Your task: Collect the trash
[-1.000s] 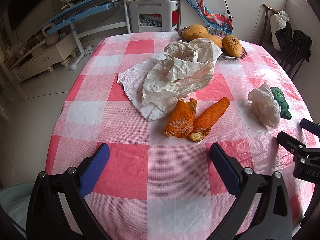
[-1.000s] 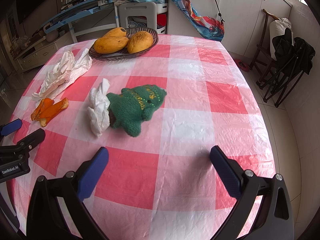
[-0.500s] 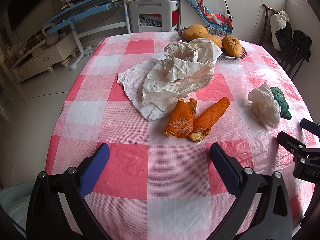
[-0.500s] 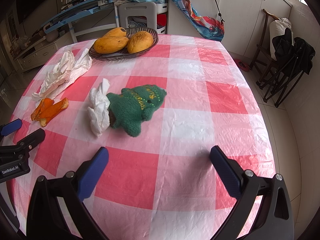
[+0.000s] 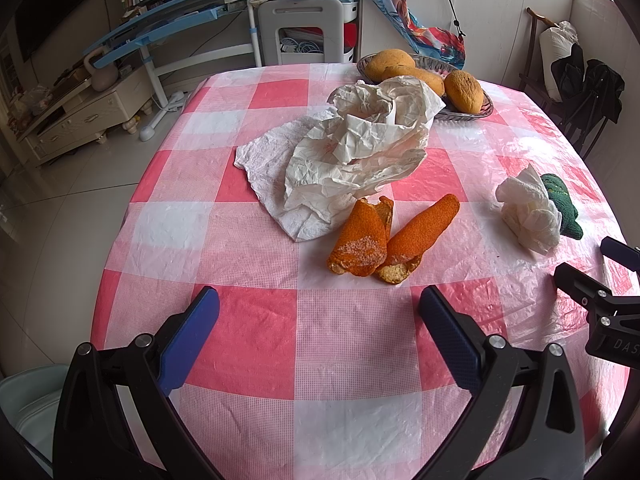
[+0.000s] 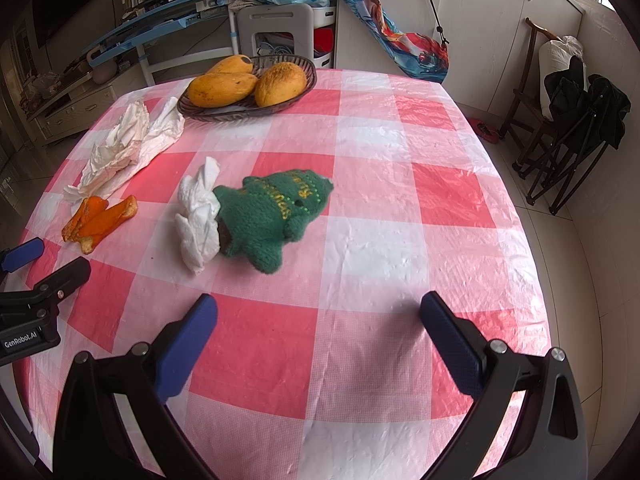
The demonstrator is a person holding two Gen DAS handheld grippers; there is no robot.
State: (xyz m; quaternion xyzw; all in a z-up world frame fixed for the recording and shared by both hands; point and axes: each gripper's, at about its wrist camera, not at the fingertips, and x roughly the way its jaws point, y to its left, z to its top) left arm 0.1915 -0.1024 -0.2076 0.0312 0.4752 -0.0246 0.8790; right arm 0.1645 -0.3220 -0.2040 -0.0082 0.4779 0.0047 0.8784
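Note:
Orange peel pieces (image 5: 384, 236) (image 6: 98, 218) lie on the pink checked tablecloth (image 5: 256, 344), just beyond my open left gripper (image 5: 318, 312). Behind them sits a heap of crumpled white paper (image 5: 352, 152) (image 6: 120, 148). A wadded white tissue (image 5: 528, 212) (image 6: 198, 210) rests against a green knitted toy (image 6: 276, 210) (image 5: 560, 204). My right gripper (image 6: 318, 316) is open and empty, a short way in front of the toy. Each gripper shows at the edge of the other's view.
A dark basket (image 6: 248, 108) with three mangoes (image 6: 222, 88) stands at the far side of the table. A pale bin (image 5: 24, 400) sits on the floor at lower left. Chairs with dark clothes (image 6: 580, 108) stand to the right, a white stool (image 5: 300, 28) and desk behind.

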